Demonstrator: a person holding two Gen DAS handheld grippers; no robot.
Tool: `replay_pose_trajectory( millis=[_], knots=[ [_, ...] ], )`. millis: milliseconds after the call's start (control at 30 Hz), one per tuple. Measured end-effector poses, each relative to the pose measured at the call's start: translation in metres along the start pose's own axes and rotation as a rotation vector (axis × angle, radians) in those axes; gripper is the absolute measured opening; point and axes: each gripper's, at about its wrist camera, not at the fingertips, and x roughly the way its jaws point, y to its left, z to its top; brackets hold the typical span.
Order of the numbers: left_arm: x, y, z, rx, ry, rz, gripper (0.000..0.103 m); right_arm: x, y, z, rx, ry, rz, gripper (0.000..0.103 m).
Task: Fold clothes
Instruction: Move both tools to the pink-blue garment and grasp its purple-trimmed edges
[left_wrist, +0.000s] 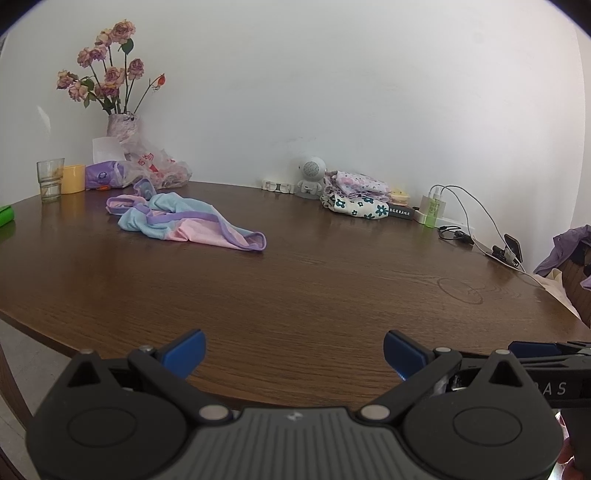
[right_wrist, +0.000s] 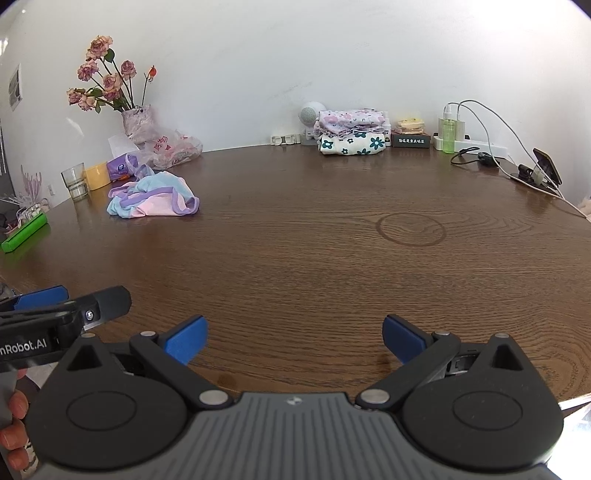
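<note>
Pink, pale blue and purple are seen on the garment (left_wrist: 192, 223); teal flowers on the white folded cloth (right_wrist: 351, 143); brown woodgrain on the worktop (right_wrist: 314, 258).

Right gripper (right_wrist: 294, 338): jaws spread wide, nothing between them, above near edge of brown wooden table (right_wrist: 314, 266). Left gripper (right_wrist: 55, 301) enters at left edge, state unclear. Crumpled pink-blue-purple garment (right_wrist: 153, 201) lies far left. Folded floral clothes (right_wrist: 351, 134) stacked at wall. Drinking glass (right_wrist: 75, 181) near garment.
</note>
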Motion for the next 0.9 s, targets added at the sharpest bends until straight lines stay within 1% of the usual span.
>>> replay_pose_trajectory(
  millis=[167, 267, 500, 600, 733, 833, 900],
  knots=[
    [0.011, 0.022, 0.022, 0.005, 0.000, 0.009, 0.103, 0.009, 0.010, 0.012, -0.020, 0.002, 0.023, 0.103],
    [0.017, 0.035, 0.035, 0.008, -0.001, 0.014, 0.103, 0.017, 0.018, 0.024, -0.032, 0.012, 0.055, 0.103],
    [0.033, 0.066, 0.066, 0.014, -0.001, 0.026, 0.103, 0.045, 0.045, 0.070, -0.118, 0.044, 0.125, 0.103],
    [0.043, 0.086, 0.085, 0.009, 0.018, 0.028, 0.103, 0.062, 0.059, 0.092, -0.163, 0.075, 0.158, 0.103],
    [0.067, 0.117, 0.115, 0.024, 0.056, 0.040, 0.103, 0.087, 0.076, 0.126, -0.221, 0.113, 0.206, 0.103],
    [0.092, 0.137, 0.135, 0.023, 0.084, 0.073, 0.101, 0.112, 0.091, 0.153, -0.273, 0.127, 0.212, 0.103],
    [0.113, 0.146, 0.142, 0.019, 0.113, 0.093, 0.100, 0.132, 0.104, 0.166, -0.320, 0.128, 0.210, 0.103]
  ],
)
